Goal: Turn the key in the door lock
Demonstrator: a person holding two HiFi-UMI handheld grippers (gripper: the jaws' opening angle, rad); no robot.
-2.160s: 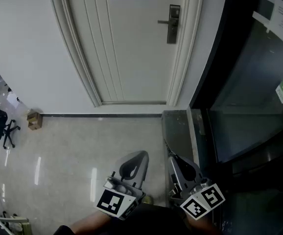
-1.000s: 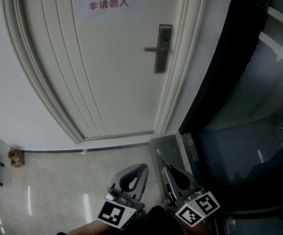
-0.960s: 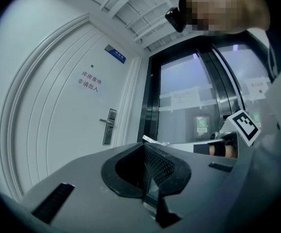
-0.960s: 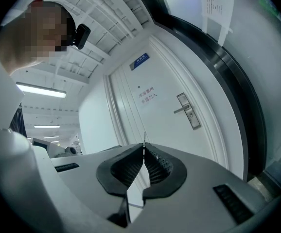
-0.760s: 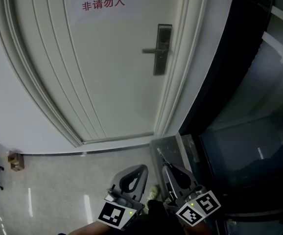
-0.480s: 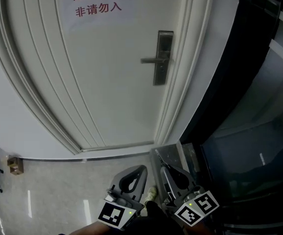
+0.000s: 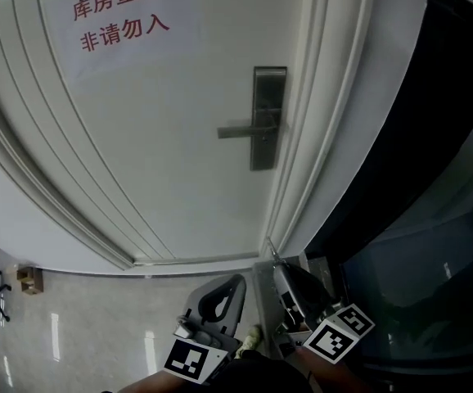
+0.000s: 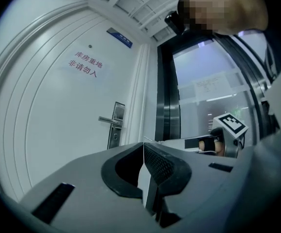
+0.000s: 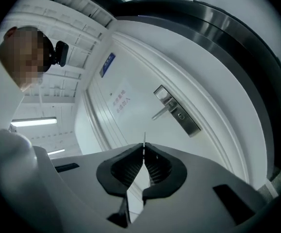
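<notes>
Hung well short of the lock (image 7: pixel 266 150) with left claw (image 7: pixel 239 279) and right claw (image 7: pixel 272 255) both closed and empty, no key showing; risked knocking the handle (image 7: pixel 241 130) instead.

Three cams, all facing one white door (image 7: pixel 179 154).

Head cam: high up, tipped steeply down, door close ahead. Handle (image 7: pixel 253 129) is upper centre, red sign (image 7: pixel 118 11) top left, floor (image 7: pixel 97 318) btm left. The left gripper (image 7: pixel 238 279) and right gripper (image 7: pixel 274 262) poke in at the btm edge.

Left gripper cam: low, looks up along its own fingers (image 8: pixel 161 165). Handle is just above them, sign higher, right gripper at far right.

Right gripper cam: also low, looking up, rolled sideways so the door leans. Handle is up and right of its fingers (image 9: pixel 156 169).

Shared by all 3: door, handle, sign.
</notes>
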